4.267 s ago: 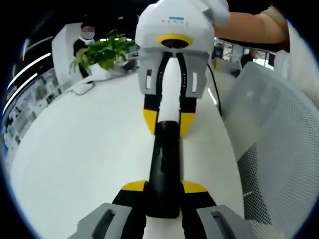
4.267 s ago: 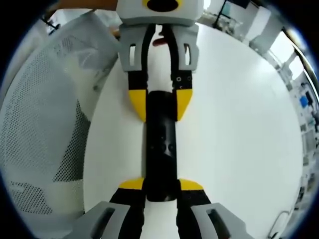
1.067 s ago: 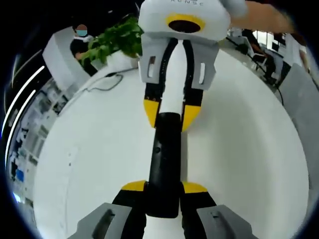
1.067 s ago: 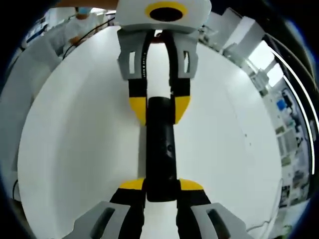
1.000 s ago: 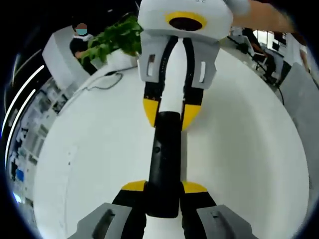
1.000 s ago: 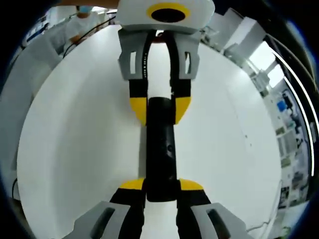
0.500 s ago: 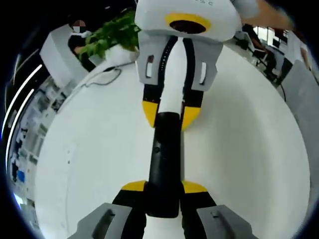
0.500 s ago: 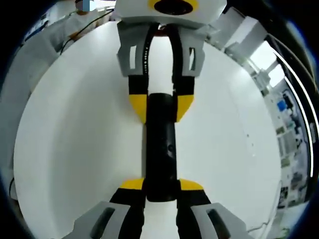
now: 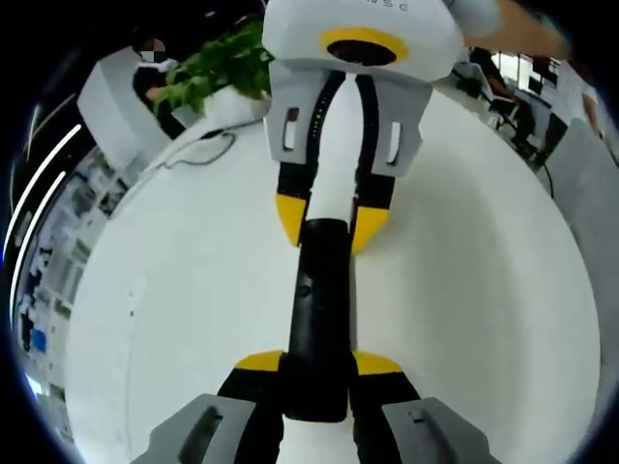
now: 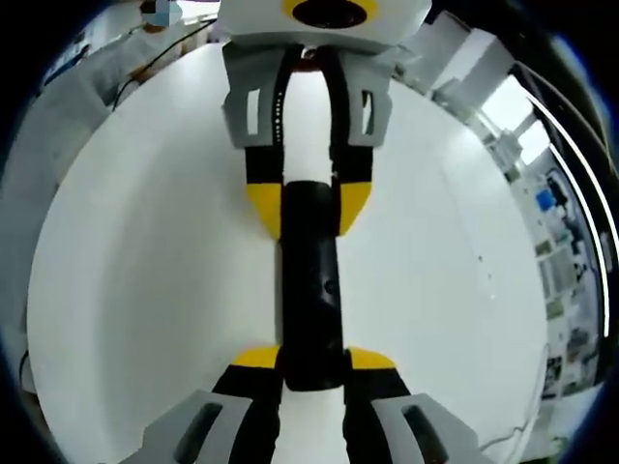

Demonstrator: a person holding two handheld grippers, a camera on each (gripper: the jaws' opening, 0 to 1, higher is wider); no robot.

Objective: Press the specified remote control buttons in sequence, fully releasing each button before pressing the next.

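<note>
Barely shifted since half a second ago: one black remote (image 9: pixel 318 309) still clamped at both ends, left gripper (image 9: pixel 317 372) pinching the near end, right gripper (image 9: pixel 332 224) the far end. Held lengthwise above one white table (image 9: pixel 174 290), bare to either side. One plant (image 9: pixel 218 68) at the far edge.

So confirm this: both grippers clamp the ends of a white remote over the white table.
Not quite: the remote is black, as the left gripper view shows. The rest holds: the left gripper and right gripper each clamp one end, over the white table.
</note>
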